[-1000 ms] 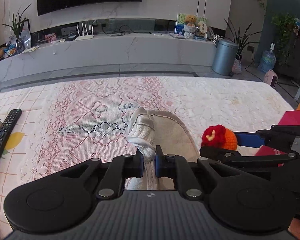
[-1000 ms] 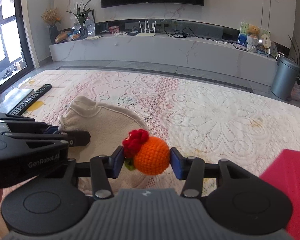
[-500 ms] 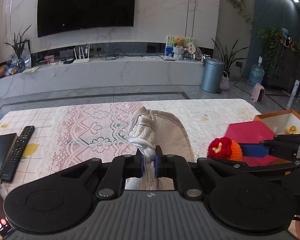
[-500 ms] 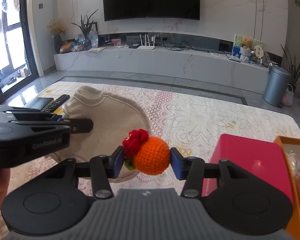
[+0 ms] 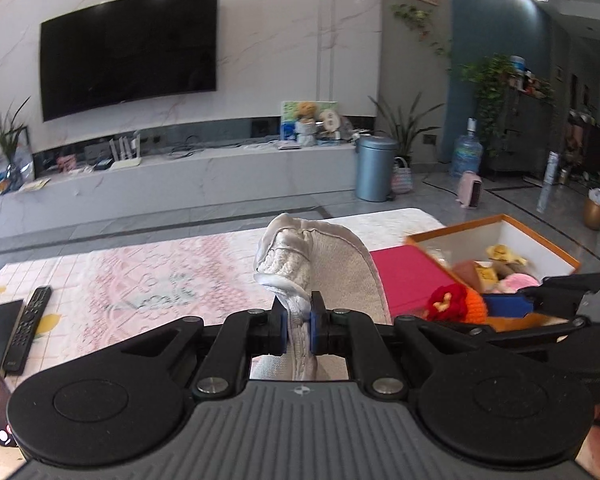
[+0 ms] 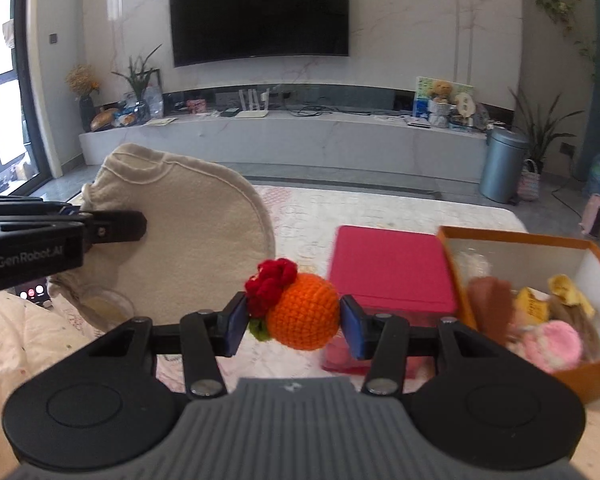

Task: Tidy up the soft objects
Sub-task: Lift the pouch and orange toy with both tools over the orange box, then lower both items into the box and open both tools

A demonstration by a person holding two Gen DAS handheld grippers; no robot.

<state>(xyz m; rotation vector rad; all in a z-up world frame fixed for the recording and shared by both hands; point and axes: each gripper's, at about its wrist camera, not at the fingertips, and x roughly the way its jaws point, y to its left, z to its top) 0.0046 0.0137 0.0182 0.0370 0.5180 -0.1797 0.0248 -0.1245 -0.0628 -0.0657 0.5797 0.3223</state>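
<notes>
both loads lifted and swung toward the box

as both hands carry their loads up off the table, the view in each wrist camera tilts away from the lace cloth [image 5: 148, 272] and takes in more of the room. a second ago the cloth filled both pictures and no box showed at all; half a second ago its orange corner crept in at the right; now the box [image 6: 512, 240] sits open ahead and to the right of the right gripper [image 6: 292, 320], with the pink lid [image 6: 392, 268] just ahead of it.

the left gripper [image 5: 299, 326] is clamped tight on a thin fold of the beige slipper [image 5: 340, 268], its pads nearly together, and the slipper stands up ahead of the jaws as it did a second ago, so the grip has not slipped. the right gripper is closed about halfway on the orange ball [image 6: 304, 310], a pad pressing each side, the red crochet tuft against the left pad. its hold looks the same through all three moments.

seen from the left gripper, the box lies ahead and well to the right, past the ball. it already holds a pink knit piece [image 6: 552, 344] and some yellow and brown soft things, blurred by the motion.

my reading: pickup is finished for both items and the carry is under way. the ball looks likely to reach the box first, since it is the nearer load. neither item is over the opening yet, so release would be premature.
</notes>
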